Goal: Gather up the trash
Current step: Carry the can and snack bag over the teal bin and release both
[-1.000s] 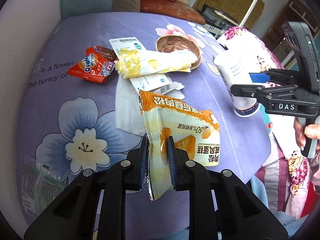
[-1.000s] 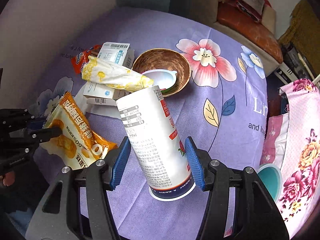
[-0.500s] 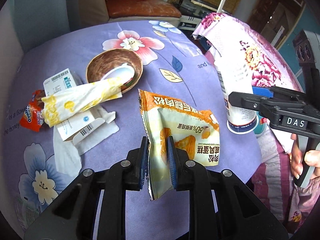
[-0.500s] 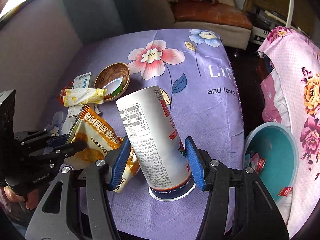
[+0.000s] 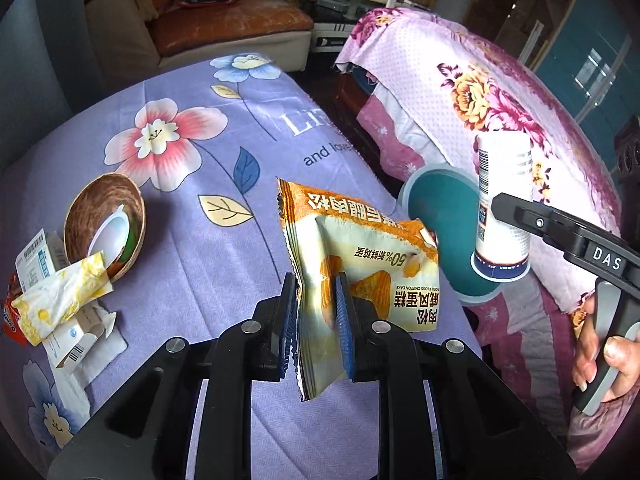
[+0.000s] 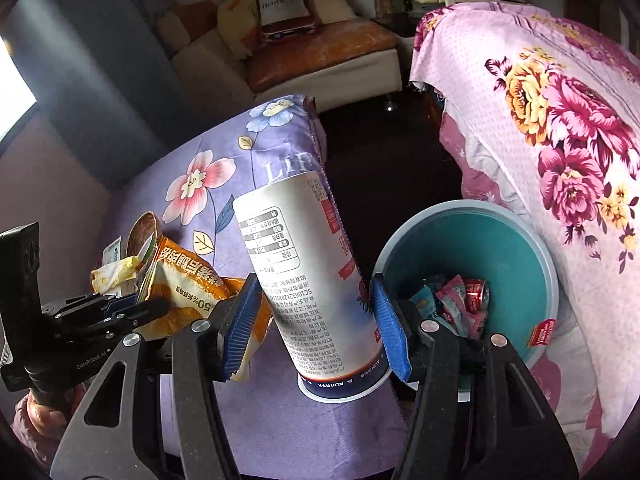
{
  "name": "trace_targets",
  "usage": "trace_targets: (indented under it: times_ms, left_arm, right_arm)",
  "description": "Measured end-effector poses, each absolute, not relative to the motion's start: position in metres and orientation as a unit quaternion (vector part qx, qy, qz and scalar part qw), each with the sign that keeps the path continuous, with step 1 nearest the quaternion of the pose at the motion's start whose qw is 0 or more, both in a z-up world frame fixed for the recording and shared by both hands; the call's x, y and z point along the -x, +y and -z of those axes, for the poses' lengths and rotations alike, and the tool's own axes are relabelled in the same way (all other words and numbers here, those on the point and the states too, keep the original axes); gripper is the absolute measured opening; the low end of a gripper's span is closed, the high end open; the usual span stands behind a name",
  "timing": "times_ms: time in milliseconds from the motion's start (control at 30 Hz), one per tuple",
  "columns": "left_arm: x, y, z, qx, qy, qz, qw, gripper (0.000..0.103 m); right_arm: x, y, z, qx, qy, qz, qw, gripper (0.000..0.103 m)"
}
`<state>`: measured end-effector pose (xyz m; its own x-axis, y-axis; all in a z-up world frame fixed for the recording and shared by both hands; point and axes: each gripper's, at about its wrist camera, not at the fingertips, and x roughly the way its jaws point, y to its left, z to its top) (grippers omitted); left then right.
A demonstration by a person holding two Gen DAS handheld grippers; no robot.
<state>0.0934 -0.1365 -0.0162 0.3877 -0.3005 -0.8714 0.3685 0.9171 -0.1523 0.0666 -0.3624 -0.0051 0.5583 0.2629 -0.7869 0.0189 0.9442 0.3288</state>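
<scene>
Your way to the bin (image 6: 472, 240), at two o'clock past the table (image 5: 240, 256) edge, lies open above its rim; wrappers (image 6: 456, 300) fill its bottom, and the floral blanket (image 6: 560, 140) crowds its far side.

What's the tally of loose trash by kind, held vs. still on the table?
Held, orange snack bag: 1
Held, white cylindrical paper cup: 1
On table, yellow-white crumpled wrapper: 1
On table, white barcoded cartons: 2
On table, red-orange snack packet: 1
On table, white plastic lid in brown bowl: 1
Total: 7
</scene>
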Motion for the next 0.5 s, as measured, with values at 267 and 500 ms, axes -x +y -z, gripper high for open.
trace_targets:
  times_ms: [267, 500]
  left_arm:
    - [-0.106, -0.217, 0.021, -0.065, 0.518, 0.239, 0.819, 0.020]
    - [-0.109, -0.271, 0.041, -0.096, 0.531, 0.259, 0.801, 0.021]
  right_arm:
    - [-0.047, -0.436, 0.015, -0.192, 0.450, -0.014, 0.872, 0.054]
    - [-0.037, -0.477, 0.026, -0.221, 0.446, 0.013, 0.867, 0.054]
